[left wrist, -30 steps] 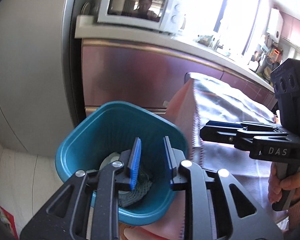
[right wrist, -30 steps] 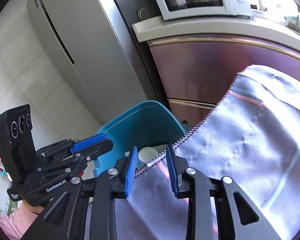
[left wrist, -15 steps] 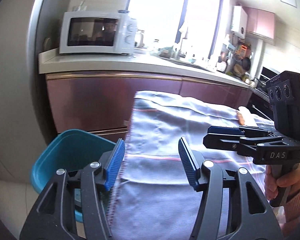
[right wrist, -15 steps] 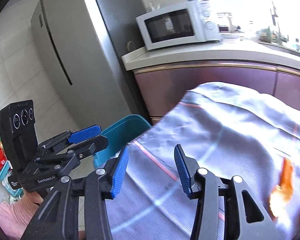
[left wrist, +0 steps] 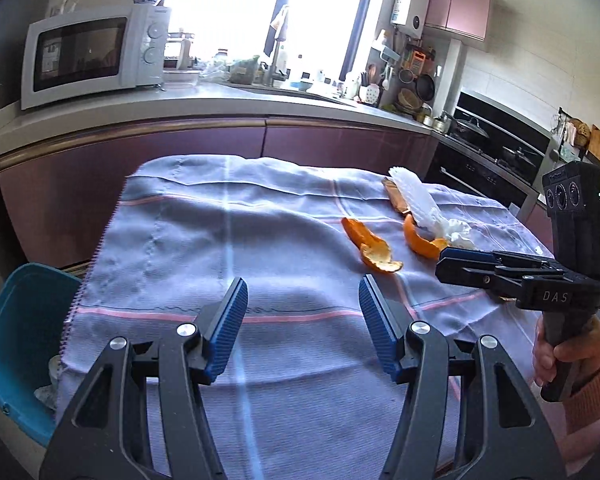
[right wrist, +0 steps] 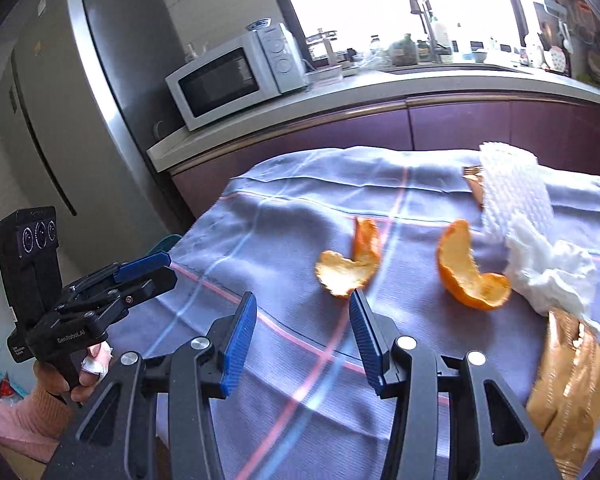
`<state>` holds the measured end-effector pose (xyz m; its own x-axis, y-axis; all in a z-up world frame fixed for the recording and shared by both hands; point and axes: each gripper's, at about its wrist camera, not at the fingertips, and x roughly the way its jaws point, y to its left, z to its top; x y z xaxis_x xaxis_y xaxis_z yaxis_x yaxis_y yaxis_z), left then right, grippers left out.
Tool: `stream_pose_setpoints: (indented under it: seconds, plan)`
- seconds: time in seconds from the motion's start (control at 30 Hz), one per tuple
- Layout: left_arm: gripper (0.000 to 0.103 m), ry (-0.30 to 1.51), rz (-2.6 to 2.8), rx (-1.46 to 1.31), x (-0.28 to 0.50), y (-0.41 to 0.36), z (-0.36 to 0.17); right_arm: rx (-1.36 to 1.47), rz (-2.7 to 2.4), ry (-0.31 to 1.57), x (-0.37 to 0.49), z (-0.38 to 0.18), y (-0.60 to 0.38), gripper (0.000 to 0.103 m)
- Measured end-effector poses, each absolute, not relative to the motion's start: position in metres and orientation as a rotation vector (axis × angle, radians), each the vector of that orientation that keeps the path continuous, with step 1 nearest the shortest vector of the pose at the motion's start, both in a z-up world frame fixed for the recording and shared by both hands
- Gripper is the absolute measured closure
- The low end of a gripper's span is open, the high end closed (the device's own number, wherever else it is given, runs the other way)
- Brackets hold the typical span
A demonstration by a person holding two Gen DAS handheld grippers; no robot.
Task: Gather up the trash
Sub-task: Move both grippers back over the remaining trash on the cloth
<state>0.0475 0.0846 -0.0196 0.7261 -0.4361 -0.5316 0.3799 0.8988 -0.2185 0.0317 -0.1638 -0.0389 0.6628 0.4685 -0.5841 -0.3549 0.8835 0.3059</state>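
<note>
Trash lies on a table covered with a grey-blue cloth [left wrist: 228,240]: two orange peels [right wrist: 350,264] [right wrist: 470,276], a crumpled white tissue [right wrist: 548,268], a white foam sleeve [right wrist: 512,192] and a gold wrapper [right wrist: 568,392]. In the left wrist view one peel [left wrist: 372,246] lies ahead of my left gripper [left wrist: 302,328], which is open and empty above the cloth. My right gripper [right wrist: 302,340] is open and empty, just short of the nearer peel. A teal bin [left wrist: 12,344] stands at the table's left edge, holding some trash.
A counter with purple cabinets [left wrist: 260,140] runs behind the table, with a microwave [left wrist: 88,56] on it. A grey fridge [right wrist: 72,120] stands at the left. A stove [left wrist: 488,152] is at the far right.
Both grippers swung up and right from over the teal bin to above the table. Both jaws opened wider. The peels and other trash came into view.
</note>
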Motion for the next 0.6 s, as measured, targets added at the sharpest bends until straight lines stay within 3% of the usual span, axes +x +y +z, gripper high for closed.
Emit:
stream_pose_setpoints:
  seconds: [0.37, 0.6]
  plan:
    - [0.045, 0.698, -0.550, -0.079, 0.078, 0.025, -0.032, 0.264, 0.241, 0.674, 0.008, -0.048, -0.259, 0.057]
    - [0.045, 0.766, -0.564, -0.089, 0.107, -0.003, -0.040, 0.332, 0.111, 0.673, -0.005, -0.057, -0.314, 0.051]
